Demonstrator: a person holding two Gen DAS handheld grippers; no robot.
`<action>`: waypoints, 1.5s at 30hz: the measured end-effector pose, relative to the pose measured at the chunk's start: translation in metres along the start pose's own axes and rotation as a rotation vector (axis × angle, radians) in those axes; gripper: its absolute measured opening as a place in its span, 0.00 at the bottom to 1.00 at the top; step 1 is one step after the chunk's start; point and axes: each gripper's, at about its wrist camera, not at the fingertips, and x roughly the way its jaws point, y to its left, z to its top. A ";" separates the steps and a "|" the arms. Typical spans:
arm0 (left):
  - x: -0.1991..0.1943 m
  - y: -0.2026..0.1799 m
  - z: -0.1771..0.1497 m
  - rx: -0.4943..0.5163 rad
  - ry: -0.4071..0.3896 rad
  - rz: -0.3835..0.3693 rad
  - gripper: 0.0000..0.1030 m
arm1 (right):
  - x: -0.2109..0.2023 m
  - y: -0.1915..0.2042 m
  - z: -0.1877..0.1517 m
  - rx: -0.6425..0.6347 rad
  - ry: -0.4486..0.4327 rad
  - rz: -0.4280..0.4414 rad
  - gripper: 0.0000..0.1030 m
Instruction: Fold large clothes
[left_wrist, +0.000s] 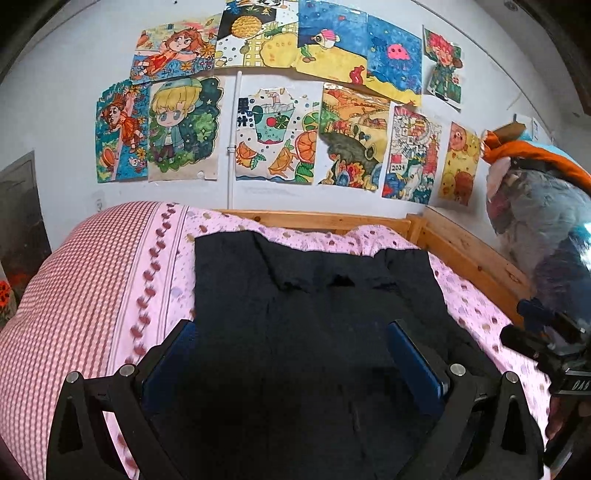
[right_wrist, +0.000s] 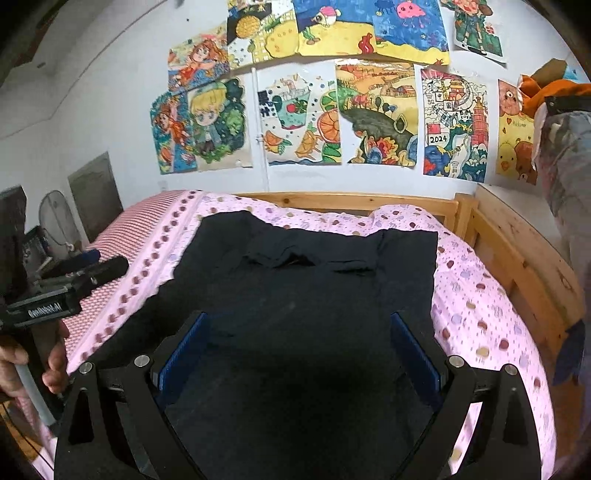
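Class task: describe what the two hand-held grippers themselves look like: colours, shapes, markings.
Each hand-held gripper, left and right, has black angular finger frames with triangular cut-outs, silver round bolts and ribbed blue pads. Seen from the right wrist view, the left one's black body carries white lettering, held by a bare hand.

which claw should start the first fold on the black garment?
Left, marginally: the open left claw sits beside the black garment's left edge. The open right claw hovers mid-cloth, farther from any edge.

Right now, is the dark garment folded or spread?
Spread: the dark garment lies flat across the pink bedspread, collar at the far end.
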 end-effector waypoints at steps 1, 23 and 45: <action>-0.007 -0.001 -0.006 0.015 0.004 0.000 1.00 | -0.008 0.002 -0.004 -0.006 -0.007 0.004 0.92; -0.067 -0.002 -0.095 0.177 0.060 -0.083 1.00 | -0.069 -0.004 -0.082 -0.041 0.054 0.059 0.92; -0.106 -0.022 -0.152 0.354 0.147 -0.220 1.00 | -0.092 0.016 -0.150 -0.175 0.236 0.062 0.92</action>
